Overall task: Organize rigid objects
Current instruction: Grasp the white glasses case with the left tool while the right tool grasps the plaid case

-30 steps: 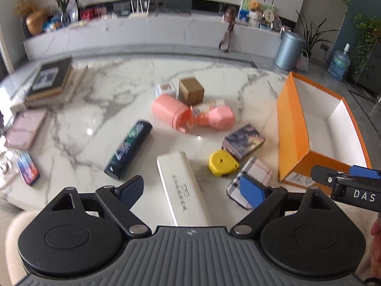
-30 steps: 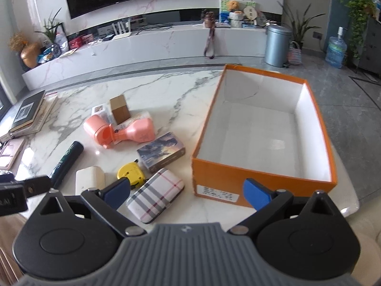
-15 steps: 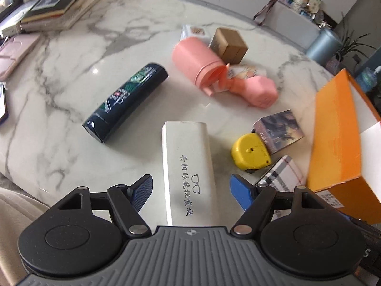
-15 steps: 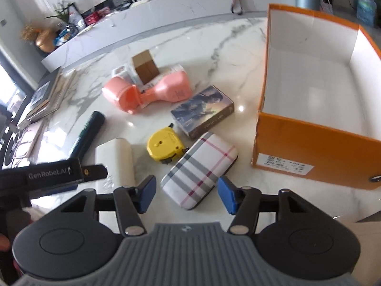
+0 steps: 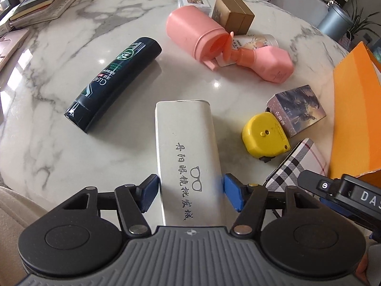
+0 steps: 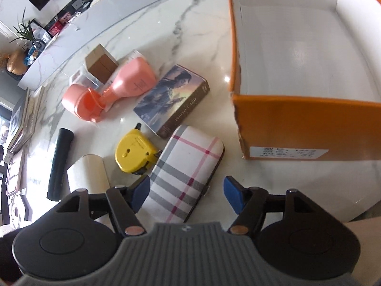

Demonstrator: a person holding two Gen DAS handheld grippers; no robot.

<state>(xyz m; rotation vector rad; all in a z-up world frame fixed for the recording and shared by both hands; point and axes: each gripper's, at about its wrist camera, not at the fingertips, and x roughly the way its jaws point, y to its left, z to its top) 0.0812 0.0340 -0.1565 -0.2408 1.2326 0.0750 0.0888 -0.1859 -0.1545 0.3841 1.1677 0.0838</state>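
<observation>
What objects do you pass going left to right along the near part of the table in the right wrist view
dark tube → white glasses case → yellow tape measure → plaid case → orange box

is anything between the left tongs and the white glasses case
Nothing visible. The left tongs already straddle the white glasses case, one blue pad on each side and closing, with only bare marble table beside it.
</observation>
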